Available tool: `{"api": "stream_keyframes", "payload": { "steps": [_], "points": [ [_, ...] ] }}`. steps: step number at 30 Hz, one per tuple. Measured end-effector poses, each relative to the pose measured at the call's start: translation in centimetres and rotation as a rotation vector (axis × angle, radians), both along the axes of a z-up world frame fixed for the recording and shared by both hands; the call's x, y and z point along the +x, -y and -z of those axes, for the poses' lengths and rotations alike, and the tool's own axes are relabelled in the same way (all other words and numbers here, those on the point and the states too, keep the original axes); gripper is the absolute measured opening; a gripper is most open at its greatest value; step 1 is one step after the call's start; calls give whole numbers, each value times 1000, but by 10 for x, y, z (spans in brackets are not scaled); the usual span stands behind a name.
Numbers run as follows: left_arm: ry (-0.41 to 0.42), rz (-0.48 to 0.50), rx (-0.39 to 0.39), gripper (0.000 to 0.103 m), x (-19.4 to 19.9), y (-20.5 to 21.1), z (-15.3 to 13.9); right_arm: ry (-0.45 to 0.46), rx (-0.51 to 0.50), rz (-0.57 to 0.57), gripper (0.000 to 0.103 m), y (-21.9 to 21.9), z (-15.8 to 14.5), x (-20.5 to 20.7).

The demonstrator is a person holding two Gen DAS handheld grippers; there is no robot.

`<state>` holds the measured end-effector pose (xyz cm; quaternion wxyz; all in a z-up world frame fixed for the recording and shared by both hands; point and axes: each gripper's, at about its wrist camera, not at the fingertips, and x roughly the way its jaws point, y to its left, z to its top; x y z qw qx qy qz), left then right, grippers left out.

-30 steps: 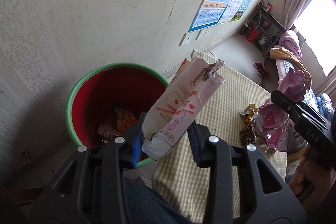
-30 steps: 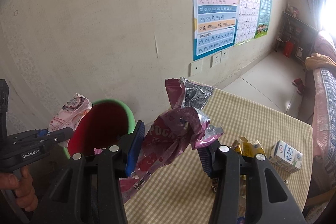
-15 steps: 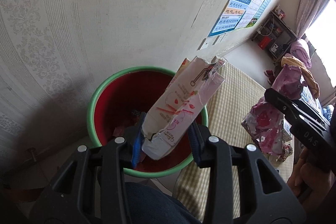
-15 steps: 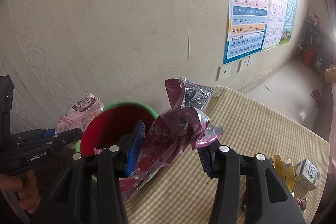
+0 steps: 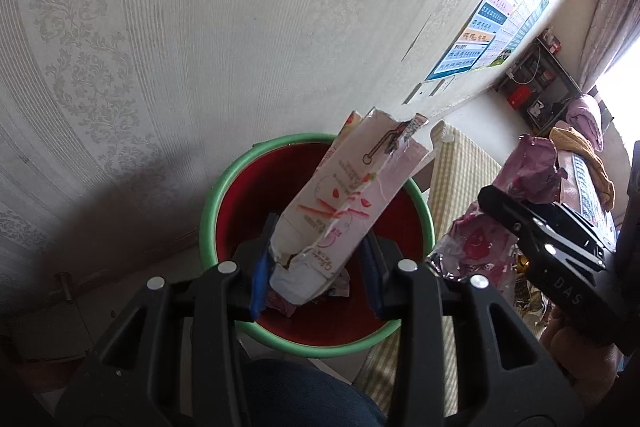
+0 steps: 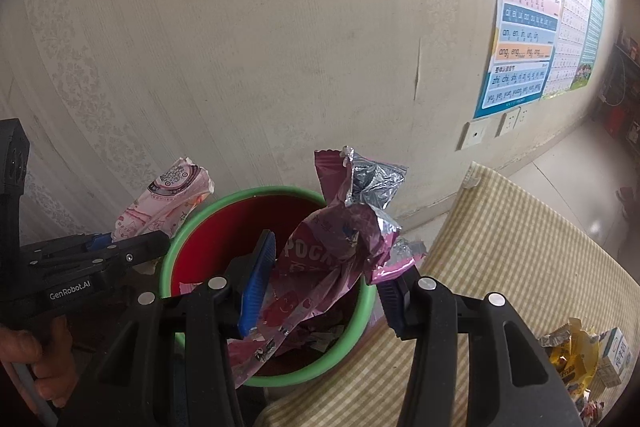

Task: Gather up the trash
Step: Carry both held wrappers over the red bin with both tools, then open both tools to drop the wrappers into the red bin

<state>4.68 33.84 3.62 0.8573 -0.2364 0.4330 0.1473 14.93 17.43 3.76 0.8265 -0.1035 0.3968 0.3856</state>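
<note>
A red bin with a green rim stands on the floor by the wall; it also shows in the right wrist view, with wrappers at its bottom. My left gripper is shut on a white and pink carton and holds it over the bin's mouth. My right gripper is shut on a crumpled pink foil wrapper over the bin's near right side. In the right wrist view the carton shows over the bin's left rim.
A table with a yellow checked cloth stands right of the bin. A yellow wrapper and a small milk carton lie on it at the right. The wallpapered wall is just behind the bin.
Both grippers have moved left from over the table to over the bin, each still holding its piece of trash.
</note>
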Motion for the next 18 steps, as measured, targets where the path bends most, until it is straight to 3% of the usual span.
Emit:
{"api": "stream_keyframes", "payload": {
  "steps": [3,7,9,13,18],
  "points": [
    [4,-2,-6,37,1,-6,1,-7,-4,-35,50,-14,4,-3],
    [13,-20,-3,41,1,-10,1,-18,-17,-64,66,-23,9,-8],
    [22,-30,-5,48,0,-12,0,-21,-24,-69,70,-23,10,-8],
    [43,-45,-7,74,-3,-13,-3,-26,-30,-60,76,-19,10,-6],
    [63,-39,2,93,-6,-9,-11,-19,-22,-39,83,-10,4,-6]
  ]
}}
